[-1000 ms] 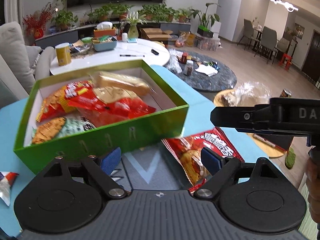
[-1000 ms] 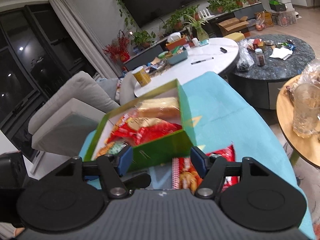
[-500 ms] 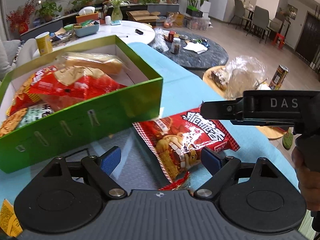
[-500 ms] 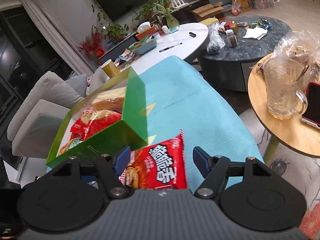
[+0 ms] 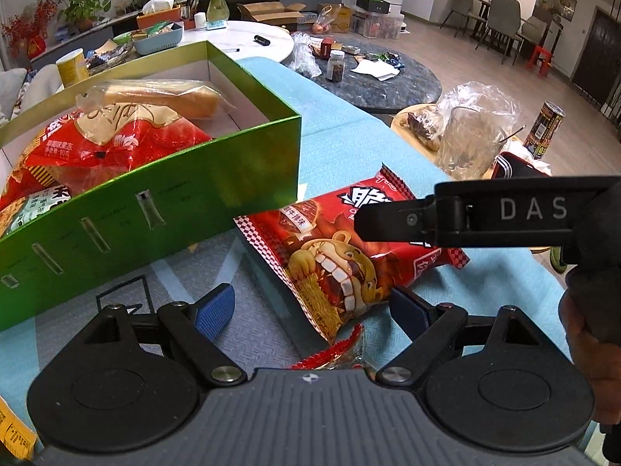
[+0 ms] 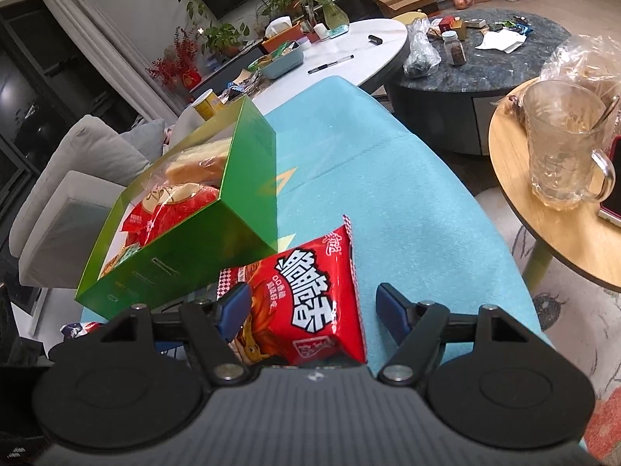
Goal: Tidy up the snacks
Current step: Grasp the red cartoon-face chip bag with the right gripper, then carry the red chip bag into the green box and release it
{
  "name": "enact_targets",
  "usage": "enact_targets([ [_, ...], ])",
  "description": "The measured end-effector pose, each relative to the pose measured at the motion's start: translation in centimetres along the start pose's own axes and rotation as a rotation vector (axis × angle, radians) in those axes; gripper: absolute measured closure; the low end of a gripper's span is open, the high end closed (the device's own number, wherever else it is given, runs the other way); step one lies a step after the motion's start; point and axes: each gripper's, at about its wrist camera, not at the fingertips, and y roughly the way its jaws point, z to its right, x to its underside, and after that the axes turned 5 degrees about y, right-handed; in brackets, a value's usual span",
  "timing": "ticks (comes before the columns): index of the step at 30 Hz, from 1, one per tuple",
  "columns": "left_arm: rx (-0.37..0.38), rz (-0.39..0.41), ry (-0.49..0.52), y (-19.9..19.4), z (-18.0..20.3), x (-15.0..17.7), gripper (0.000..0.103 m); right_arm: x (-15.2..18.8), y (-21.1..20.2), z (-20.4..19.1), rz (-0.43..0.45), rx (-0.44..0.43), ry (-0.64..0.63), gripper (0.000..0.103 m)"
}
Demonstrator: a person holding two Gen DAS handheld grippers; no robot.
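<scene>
A red snack bag (image 5: 349,248) with a cartoon lion lies on the blue tabletop just right of a green box (image 5: 155,209). The box holds several snack packs and a wrapped bread loaf (image 5: 155,97). My left gripper (image 5: 310,306) stands open over the bag's near end, blue pads apart on either side. In the right wrist view the same red snack bag (image 6: 314,291) lies between the open fingers of my right gripper (image 6: 314,308), beside the green box (image 6: 202,256). Neither pad presses on it. The right gripper's black finger (image 5: 427,217) crosses above the bag in the left wrist view.
A round wooden side table (image 6: 551,217) with a glass mug (image 6: 562,155) stands right of the blue table (image 6: 388,178). A can (image 5: 543,124) and a phone sit there too. A white table (image 6: 349,58) and a dark round table (image 6: 504,62) lie beyond. A small packet (image 5: 15,435) lies at bottom left.
Both grippers have sunk toward the red snack bag and swung right, off the green box. The bag now fills the gap between each pair of fingers. Openings look unchanged.
</scene>
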Motion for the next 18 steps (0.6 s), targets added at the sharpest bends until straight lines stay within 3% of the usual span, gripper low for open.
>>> enact_targets([
  [4,0.005,0.001,0.009,0.1,0.3,-0.1,0.019,0.1,0.1,0.0,-0.009,-0.012,0.002,0.036],
  [8,0.039,0.015,0.024,-0.2,0.5,-0.1,0.034,0.3,0.1,-0.1,-0.017,-0.018,0.001,0.047],
  [18,0.048,0.048,0.042,-1.7,0.6,0.1,0.038,0.8,-0.4,-0.8,-0.024,-0.021,0.013,0.049],
])
